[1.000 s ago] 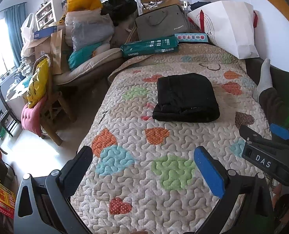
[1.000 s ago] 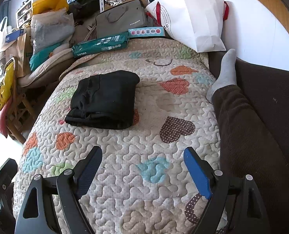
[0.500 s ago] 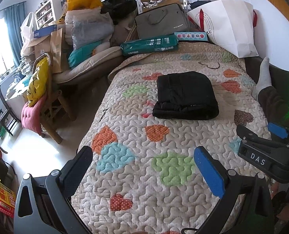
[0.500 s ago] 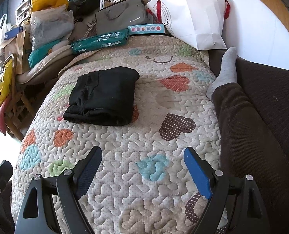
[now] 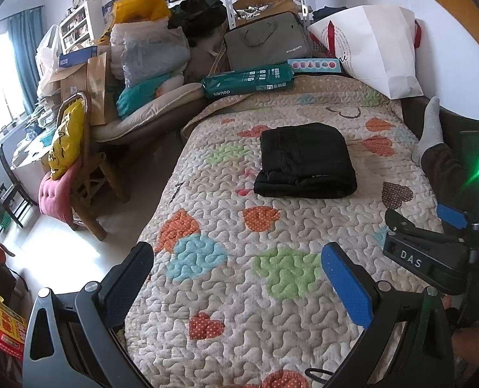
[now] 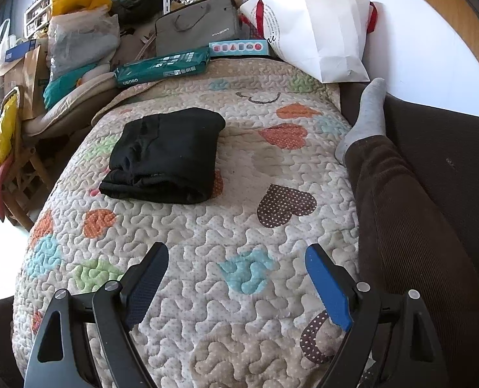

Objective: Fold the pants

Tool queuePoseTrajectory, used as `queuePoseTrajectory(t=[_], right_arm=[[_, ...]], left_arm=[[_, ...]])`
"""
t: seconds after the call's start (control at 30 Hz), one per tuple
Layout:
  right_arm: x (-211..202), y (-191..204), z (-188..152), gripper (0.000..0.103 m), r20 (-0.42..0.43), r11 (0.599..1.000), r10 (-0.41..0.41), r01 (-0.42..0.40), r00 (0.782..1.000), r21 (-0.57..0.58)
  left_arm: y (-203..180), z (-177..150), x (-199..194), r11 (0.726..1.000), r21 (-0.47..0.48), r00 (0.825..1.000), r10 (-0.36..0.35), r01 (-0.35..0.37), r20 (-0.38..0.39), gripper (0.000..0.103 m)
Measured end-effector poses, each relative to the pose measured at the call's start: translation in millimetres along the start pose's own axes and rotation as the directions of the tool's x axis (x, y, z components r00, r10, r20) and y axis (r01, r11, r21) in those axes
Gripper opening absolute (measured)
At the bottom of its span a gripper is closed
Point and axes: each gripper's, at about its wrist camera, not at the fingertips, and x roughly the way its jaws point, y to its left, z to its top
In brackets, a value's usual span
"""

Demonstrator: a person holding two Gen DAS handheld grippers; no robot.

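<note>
Black pants [image 5: 305,161] lie folded into a compact rectangle on the quilted heart-patterned bedspread [image 5: 271,291], toward the far half of the bed; the same pants [image 6: 166,158] show in the right wrist view, left of centre. My left gripper [image 5: 239,268] hovers open over the near end of the bed, well short of the pants, nothing between its fingers. My right gripper [image 6: 236,270] is open too, empty, also near the bed's front. In the left wrist view the right gripper [image 5: 433,226] appears at the right edge.
A person's leg [image 6: 410,226] in brown trousers with a grey sock [image 6: 368,113] lies along the bed's right side. A white paper bag [image 6: 313,29], green package [image 6: 161,68] and grey bag [image 6: 197,26] crowd the far end. A wooden chair [image 5: 87,174] stands left of the bed.
Both views have pulled back slightly, so the folded pants sit a little farther up in the frames. Both grippers stay open and empty.
</note>
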Motion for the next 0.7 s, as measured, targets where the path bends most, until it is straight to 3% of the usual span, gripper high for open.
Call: queuePoseTrajectory(t=[0.23,0.7], right_arm=[[-7,4,-3,0.090,0.017,1.000,-0.001,0.001,1.000,-0.015],[-33,-14,-22,0.091,0.026,0.999,0.015,-0.016,1.000,0.035]], left_arm=[[1,-9,-18,0.999,-0.030,1.000,0.030,-0.030,0.006,0.103],[-16,-29,-38,0.998,0.037,0.998,0.054,-0.055,0.032,0.103]])
